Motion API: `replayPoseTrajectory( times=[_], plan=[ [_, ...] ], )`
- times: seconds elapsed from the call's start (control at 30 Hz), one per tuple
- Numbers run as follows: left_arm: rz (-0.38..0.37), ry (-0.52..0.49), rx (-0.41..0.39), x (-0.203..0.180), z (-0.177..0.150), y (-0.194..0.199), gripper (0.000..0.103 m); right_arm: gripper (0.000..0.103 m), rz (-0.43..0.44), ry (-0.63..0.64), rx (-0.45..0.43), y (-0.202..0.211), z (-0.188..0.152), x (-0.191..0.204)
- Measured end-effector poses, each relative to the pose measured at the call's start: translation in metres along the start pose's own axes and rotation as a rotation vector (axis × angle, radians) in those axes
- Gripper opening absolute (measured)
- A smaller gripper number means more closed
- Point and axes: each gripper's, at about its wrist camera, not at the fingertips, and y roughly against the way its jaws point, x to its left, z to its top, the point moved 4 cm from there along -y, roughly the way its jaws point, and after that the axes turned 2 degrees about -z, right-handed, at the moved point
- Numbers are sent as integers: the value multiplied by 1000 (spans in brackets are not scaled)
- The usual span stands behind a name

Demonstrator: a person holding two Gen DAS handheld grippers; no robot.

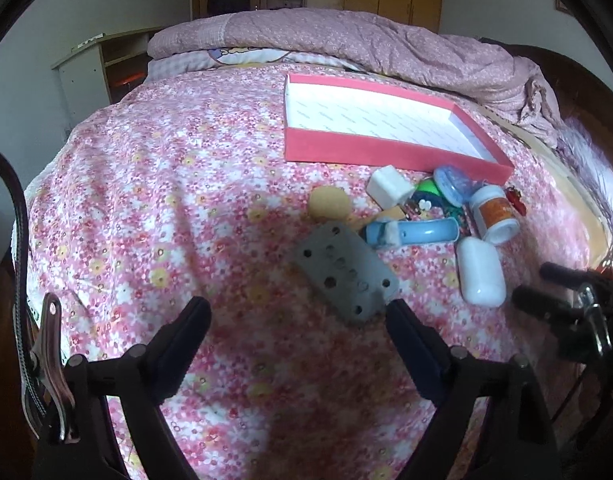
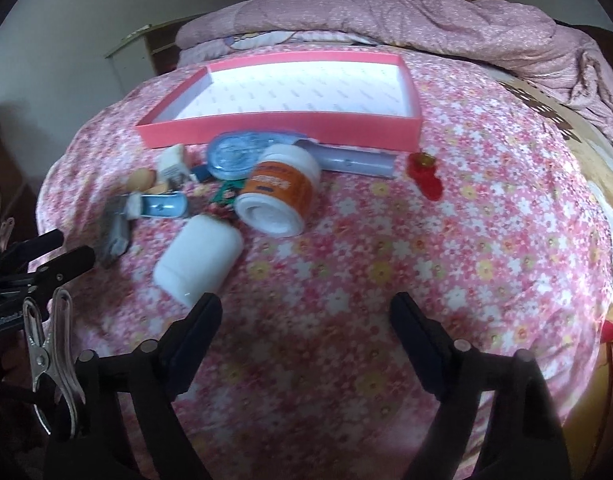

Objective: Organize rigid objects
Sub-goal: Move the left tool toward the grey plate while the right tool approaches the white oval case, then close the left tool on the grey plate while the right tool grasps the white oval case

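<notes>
A pile of small objects lies on the floral bedspread in front of an empty pink tray (image 1: 348, 147) (image 2: 290, 124). It includes a grey perforated block (image 1: 344, 272) (image 2: 113, 236), a plain white bottle (image 1: 480, 272) (image 2: 198, 258), an orange-labelled white jar (image 1: 494, 214) (image 2: 280, 196), a white cube (image 1: 388, 186), a blue curved piece (image 1: 418, 232), a blue clear case (image 2: 230, 156) and a red charm (image 2: 424, 176). My left gripper (image 1: 298, 308) is open, just short of the grey block. My right gripper (image 2: 306, 304) is open, its left finger beside the white bottle.
A rumpled pink quilt (image 1: 346, 36) (image 2: 426, 12) lies across the back of the bed. A wooden bed frame (image 1: 578, 80) rises at the right. A shelf unit (image 1: 98, 68) stands at the left wall. The right gripper shows at the left wrist view's right edge (image 1: 562, 304).
</notes>
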Motion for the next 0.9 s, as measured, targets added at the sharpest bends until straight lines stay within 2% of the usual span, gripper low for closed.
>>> replayPoseTrajectory(
  times=[0.23,0.4,0.53,0.6,0.7,0.77,0.9],
  plan=[
    [-86,20,10,-18,8,-8,92,86,20,17,-15,15,-3,10],
    [-69,46,41,-28,17,-28,91,86,11,19,-18,18,-4,13],
    [-22,40,22,-28,18,-34,80,85,19,17,-15,18,-5,15],
    [-18,20,18,-29,17,-33,64,85,27,13,-12,18,-5,16],
    [-56,31,17,-25,15,-28,53,81,45,13,1,15,-4,20],
    [-89,46,20,-21,13,-24,52,79,57,18,15,12,-3,24],
    [-96,44,29,-18,8,-19,52,78,90,15,37,4,3,34]
  ],
)
